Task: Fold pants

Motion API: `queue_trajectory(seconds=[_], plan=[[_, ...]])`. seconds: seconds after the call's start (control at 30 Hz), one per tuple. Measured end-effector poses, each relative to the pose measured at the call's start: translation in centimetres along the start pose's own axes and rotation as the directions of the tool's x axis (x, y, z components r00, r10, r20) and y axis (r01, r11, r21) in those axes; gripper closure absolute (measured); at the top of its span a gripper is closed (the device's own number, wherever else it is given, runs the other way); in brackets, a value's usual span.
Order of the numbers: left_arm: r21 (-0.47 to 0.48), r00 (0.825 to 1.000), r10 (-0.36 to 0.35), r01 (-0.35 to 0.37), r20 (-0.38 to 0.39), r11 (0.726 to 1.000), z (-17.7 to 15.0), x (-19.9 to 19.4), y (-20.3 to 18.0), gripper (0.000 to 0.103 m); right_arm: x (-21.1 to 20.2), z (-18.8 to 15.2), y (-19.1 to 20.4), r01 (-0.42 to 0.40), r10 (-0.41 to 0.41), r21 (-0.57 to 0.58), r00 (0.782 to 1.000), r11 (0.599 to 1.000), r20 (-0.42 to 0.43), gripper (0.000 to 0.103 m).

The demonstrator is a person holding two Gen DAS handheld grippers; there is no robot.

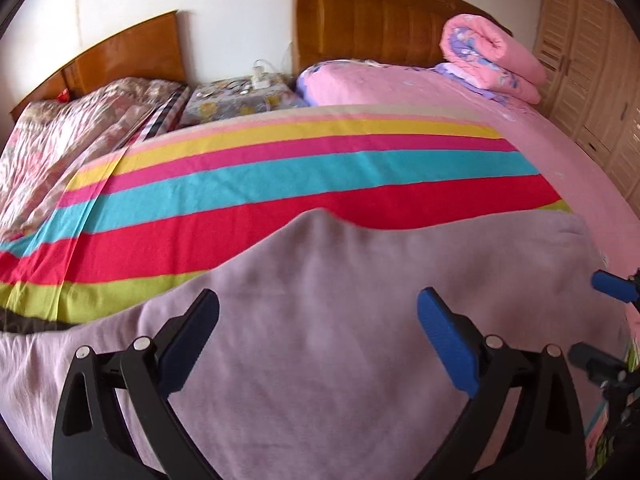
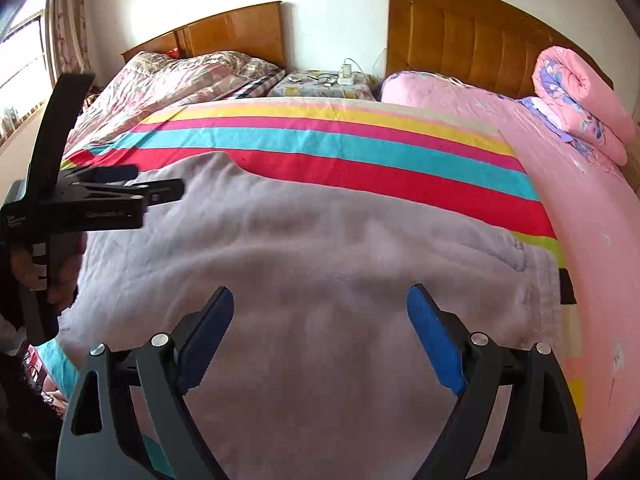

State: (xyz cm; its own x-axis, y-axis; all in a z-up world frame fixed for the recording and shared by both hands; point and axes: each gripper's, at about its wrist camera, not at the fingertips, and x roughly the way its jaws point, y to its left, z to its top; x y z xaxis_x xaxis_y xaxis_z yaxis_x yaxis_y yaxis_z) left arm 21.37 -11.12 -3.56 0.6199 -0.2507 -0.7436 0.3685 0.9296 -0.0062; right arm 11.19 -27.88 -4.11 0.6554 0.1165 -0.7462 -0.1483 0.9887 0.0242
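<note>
Pale lilac pants (image 1: 360, 288) lie spread flat on the striped sheet (image 1: 280, 184) of the bed, filling the near part of both views (image 2: 320, 240). My left gripper (image 1: 318, 332) is open and empty, hovering just above the pants. My right gripper (image 2: 320, 328) is also open and empty above the pants, near their ribbed waistband (image 2: 542, 292) on the right. The left gripper also shows from the side at the left of the right wrist view (image 2: 156, 184). The right gripper's blue fingertips (image 1: 608, 284) show at the right edge of the left wrist view.
A pink bedspread (image 2: 580, 208) covers the right of the bed, with a rolled pink quilt (image 2: 580, 100) near the headboard. A second bed with a floral cover (image 2: 168, 80) stands to the left. A nightstand (image 2: 320, 84) with a charger sits between them. A wardrobe (image 1: 592, 60) stands at the right.
</note>
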Motion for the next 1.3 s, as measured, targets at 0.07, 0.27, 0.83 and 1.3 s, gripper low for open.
queue_trajectory(seconds=[0.07, 0.27, 0.83, 1.3], plan=[[0.132, 0.999, -0.034, 0.034, -0.006, 0.991, 1.1, 1.1, -3.8, 0.003, 0.4, -0.2, 1.4, -0.067, 0.066, -0.031, 0.998, 0.997, -0.016, 0.018], [0.212, 0.992, -0.063, 0.086, -0.114, 0.973, 1.5, 7.3, -6.7, 0.003, 2.0, -3.1, 2.8, -0.129, 0.114, -0.094, 0.982, 0.987, -0.150, 0.017], [0.155, 0.991, -0.082, 0.099, -0.110, 0.983, 2.0, 9.0, -5.6, 0.001, -2.1, -7.8, 0.9, -0.174, 0.164, -0.043, 0.971, 0.984, -0.174, 0.015], [0.053, 0.987, -0.160, 0.159, 0.020, 0.986, -0.9, -2.7, 4.4, 0.002, -3.4, -4.7, 3.7, -0.040, 0.033, -0.050, 0.991, 0.998, -0.131, 0.015]])
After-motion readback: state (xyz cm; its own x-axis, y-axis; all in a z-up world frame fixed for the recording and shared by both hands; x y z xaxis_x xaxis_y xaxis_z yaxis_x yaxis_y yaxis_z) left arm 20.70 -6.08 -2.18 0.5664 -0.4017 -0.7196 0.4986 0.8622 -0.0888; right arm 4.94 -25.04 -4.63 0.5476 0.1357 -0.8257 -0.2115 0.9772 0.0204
